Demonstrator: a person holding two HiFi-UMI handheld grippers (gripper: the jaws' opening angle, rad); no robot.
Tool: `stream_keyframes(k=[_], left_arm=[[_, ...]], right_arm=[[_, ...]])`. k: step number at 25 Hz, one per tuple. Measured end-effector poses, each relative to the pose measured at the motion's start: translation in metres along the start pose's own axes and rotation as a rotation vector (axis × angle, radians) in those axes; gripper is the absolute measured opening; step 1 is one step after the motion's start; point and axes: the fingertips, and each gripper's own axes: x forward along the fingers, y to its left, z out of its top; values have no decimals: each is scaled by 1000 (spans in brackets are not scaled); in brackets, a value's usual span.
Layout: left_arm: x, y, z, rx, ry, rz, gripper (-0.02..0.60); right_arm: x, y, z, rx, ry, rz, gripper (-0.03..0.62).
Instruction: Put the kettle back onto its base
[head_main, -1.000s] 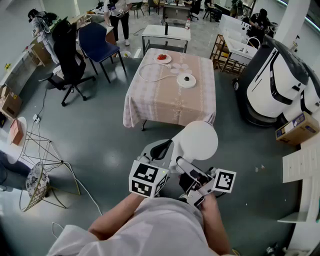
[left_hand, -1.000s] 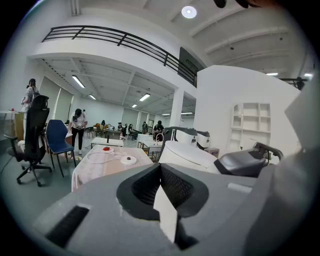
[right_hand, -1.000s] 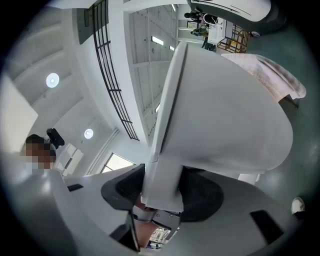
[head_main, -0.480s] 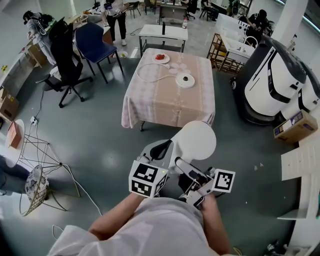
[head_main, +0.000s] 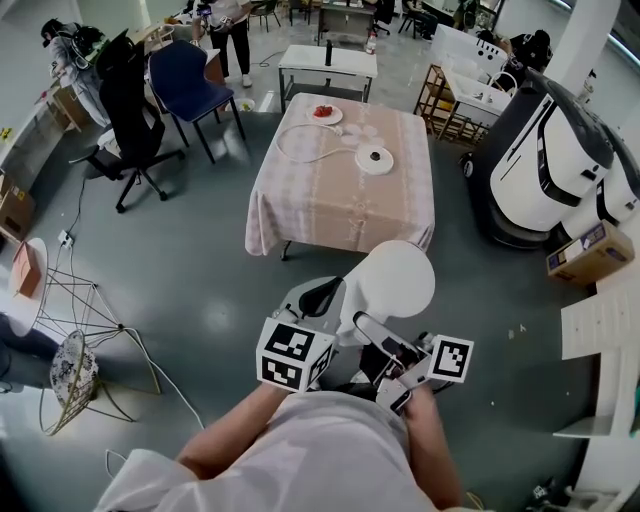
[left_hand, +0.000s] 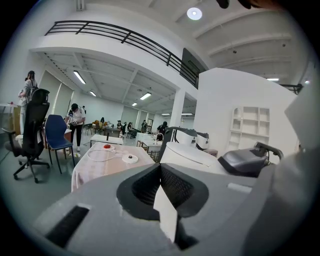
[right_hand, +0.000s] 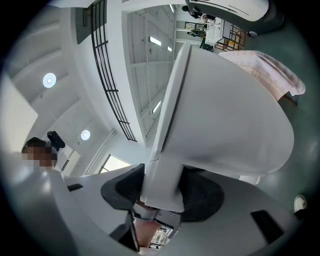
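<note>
In the head view the white kettle (head_main: 396, 281) hangs over the grey floor, close in front of the person. My right gripper (head_main: 368, 328) is shut on its handle, which the right gripper view shows as a white bar (right_hand: 159, 180) clamped between the dark pads below the kettle's body (right_hand: 225, 110). My left gripper (head_main: 318, 297) is beside the kettle on its left, jaws closed and holding nothing. The round white kettle base (head_main: 374, 158) lies with its looped cord (head_main: 298, 148) on the pink-clothed table (head_main: 330, 205) ahead. The left gripper view shows the base (left_hand: 130, 158) far off.
A plate of red food (head_main: 324, 113) sits at the table's far end. A blue chair (head_main: 185, 85) and a black office chair (head_main: 125, 105) stand to the left, a large white machine (head_main: 545, 160) and a cardboard box (head_main: 587, 255) to the right. A wire stool (head_main: 80, 330) stands near left.
Both grippers and the kettle keep the same pose. The head view has shifted only slightly toward the table.
</note>
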Motion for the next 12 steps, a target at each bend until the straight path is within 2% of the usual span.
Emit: stream_keyframes(k=[12], left_arm=[[21,21,6,11,16,6,6]], right_arm=[[19,-13,25,15,0,2,198]])
